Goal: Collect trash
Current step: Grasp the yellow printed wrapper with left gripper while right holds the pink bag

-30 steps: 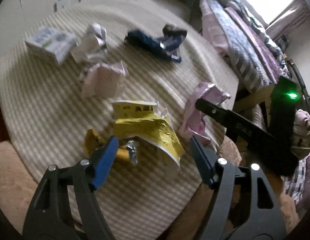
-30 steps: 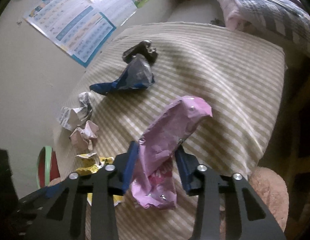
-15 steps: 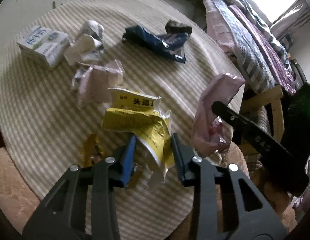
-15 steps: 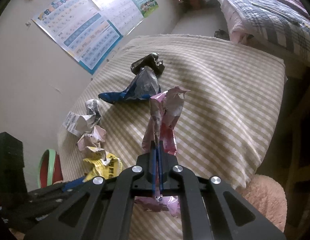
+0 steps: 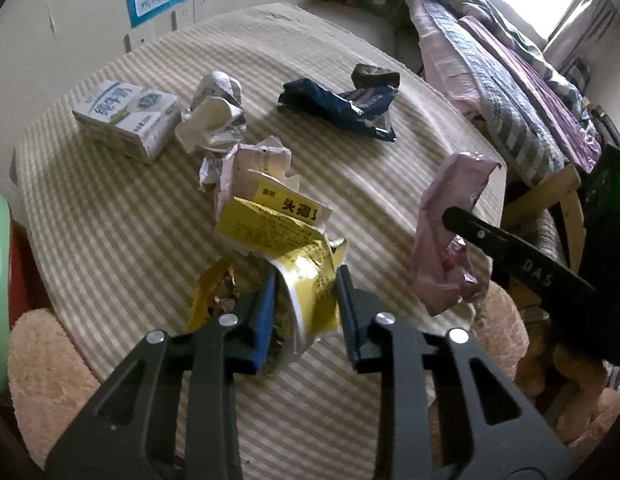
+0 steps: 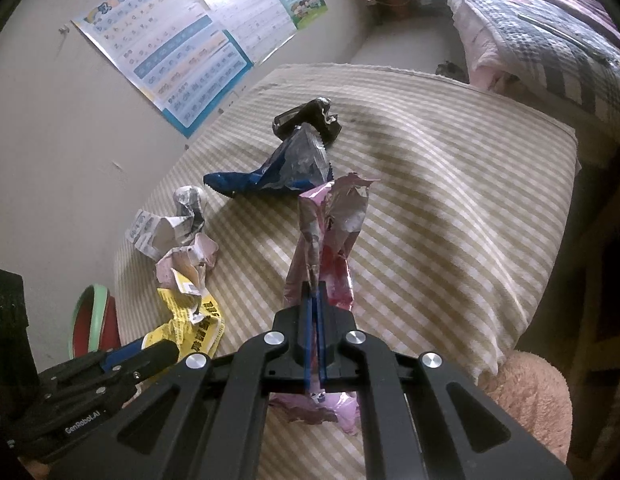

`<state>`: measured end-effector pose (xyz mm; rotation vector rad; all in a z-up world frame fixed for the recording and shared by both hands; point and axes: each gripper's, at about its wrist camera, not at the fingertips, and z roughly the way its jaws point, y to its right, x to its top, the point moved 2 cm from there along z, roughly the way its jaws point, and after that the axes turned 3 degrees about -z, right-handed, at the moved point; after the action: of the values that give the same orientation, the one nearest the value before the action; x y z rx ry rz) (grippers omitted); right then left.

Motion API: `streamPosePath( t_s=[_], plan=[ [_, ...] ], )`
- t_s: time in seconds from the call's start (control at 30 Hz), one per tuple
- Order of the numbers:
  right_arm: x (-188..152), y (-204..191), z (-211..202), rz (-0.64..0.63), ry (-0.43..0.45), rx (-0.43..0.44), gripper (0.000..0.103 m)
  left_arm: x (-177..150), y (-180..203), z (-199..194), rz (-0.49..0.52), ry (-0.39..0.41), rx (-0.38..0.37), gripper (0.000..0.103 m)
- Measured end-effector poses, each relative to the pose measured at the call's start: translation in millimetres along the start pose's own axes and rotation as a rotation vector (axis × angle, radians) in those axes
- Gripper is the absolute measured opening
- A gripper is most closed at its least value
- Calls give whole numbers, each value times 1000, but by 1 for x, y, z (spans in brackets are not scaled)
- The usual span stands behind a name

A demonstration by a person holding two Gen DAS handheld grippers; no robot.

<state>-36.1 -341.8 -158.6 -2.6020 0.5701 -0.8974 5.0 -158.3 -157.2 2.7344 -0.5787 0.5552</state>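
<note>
The left gripper [image 5: 306, 280] has its 2 blue-padded jaws closing on a crumpled yellow wrapper [image 5: 286, 248], pinching its lower edge; the wrapper is creased and torn, printed with black characters and small text, with a white inner face curling out below the pads. Just left of it a smaller gold foil scrap [image 5: 212, 294] lies flat on the striped tablecloth [image 5: 110, 216]. The right gripper [image 6: 315, 304] has its jaws pressed fully together on a pink plastic wrapper [image 6: 330, 224], which stands up twisted and shiny above the fingers and bunches out beneath them, clear of the cloth. Farther back on the table lie a dark blue snack bag [image 5: 342, 108] with a silvery inside, a small black crumpled wrapper [image 5: 374, 74] touching its far end, a wad of white printed paper [image 5: 214, 120], a pale pink crumpled paper [image 5: 254, 160] just behind the yellow wrapper, and a white carton [image 5: 126, 118] with green print.
</note>
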Motion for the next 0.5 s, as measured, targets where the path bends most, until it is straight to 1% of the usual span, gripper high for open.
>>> streamPosePath(
  t_s=[0.03,0.1,0.23,0.27,0.33,0.5],
  plan=[
    [0,0,0,-1,-2,0,2,-1,0,-1,14,5,13,37],
    [0,-1,1,-5,-5,-1,3,-1,0,-3,37,23,29,42],
    [-1,0,3,-5,-12,0,5,-2,2,-8,98,72,81,50],
    [-1,0,3,-5,-14,0,5,-2,1,-9,100,76,83,51],
    [-1,-1,4,-6,-17,-2,5,0,-3,-8,76,74,72,54],
    [-2,-1,6,-8,-22,-12,6,10,-9,0,-10,49,37,54]
  ],
)
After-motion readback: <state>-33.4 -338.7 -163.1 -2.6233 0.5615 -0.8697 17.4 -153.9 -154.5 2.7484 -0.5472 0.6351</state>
